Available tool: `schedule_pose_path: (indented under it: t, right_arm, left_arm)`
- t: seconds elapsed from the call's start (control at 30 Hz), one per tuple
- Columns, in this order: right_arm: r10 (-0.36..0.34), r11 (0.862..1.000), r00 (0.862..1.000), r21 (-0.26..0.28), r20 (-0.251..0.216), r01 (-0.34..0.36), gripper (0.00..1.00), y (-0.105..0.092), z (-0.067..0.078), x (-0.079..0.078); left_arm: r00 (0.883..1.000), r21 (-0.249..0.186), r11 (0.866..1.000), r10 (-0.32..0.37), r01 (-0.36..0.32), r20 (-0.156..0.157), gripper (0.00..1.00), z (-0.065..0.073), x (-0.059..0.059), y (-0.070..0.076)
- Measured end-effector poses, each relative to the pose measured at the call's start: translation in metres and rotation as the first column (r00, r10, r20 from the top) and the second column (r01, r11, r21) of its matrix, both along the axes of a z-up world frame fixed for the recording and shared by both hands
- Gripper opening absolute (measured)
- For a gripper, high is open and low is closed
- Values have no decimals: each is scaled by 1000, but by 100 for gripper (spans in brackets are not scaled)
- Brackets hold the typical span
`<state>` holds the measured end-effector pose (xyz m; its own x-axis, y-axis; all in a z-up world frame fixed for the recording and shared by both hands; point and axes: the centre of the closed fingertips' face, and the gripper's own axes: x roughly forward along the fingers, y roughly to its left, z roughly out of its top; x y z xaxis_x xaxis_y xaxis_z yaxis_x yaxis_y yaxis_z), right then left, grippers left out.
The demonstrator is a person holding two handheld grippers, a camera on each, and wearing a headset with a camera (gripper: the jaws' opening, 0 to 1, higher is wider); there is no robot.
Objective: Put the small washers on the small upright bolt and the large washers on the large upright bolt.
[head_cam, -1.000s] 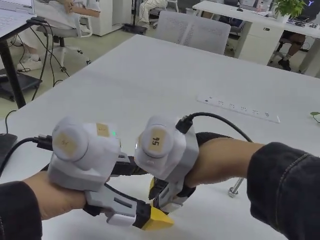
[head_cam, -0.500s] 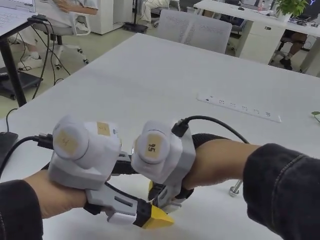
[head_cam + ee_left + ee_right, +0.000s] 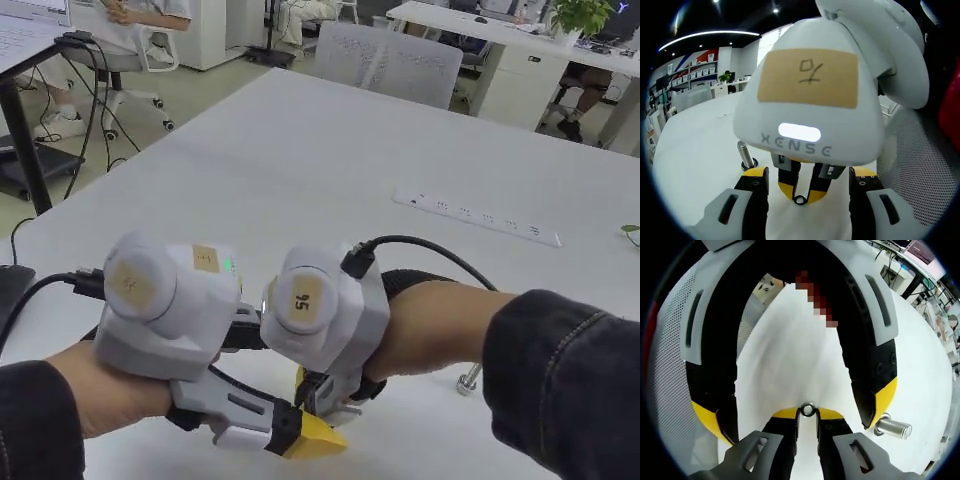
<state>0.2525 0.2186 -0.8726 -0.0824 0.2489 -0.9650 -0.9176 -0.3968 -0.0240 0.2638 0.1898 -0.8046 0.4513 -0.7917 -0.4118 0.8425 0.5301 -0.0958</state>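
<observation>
The white bench has a smooth, matte top. A long white power strip lies flat on it toward the far right side. Nearer the front edge, a threaded metal bolt stands upright on the surface, well apart from the strip.

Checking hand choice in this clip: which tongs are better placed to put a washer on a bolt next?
Right. The right tongs are shut on a small washer, with an upright bolt standing close beside them. The left tongs are open and grip nothing.
</observation>
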Motion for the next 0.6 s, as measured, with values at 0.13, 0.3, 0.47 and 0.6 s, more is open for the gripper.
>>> schedule_pose_path:
  t: [0.13, 0.3, 0.47, 0.6]
  right_arm:
    - [-11, 1000, 1000, 4, -5, 11, 13, -1, 0, 0]
    - [-18, 1000, 1000, 2, -7, 18, 13, -3, 0, 2]
    - [-33, 999, 999, -3, -9, 33, 13, -10, 0, 4]
    - [-49, 999, 999, -10, -8, 49, 13, -17, 1, 7]
  left_arm:
    - [1000, 3, 1000, -1, 1, -2, 64, -1, 0, 0]
    - [1000, 4, 1000, -2, 2, -3, 64, -1, 0, -1]
    - [1000, 7, 1000, -4, 4, -3, 64, -2, 0, -1]
    - [1000, 9, 1000, -10, 10, -4, 64, -2, -1, -2]
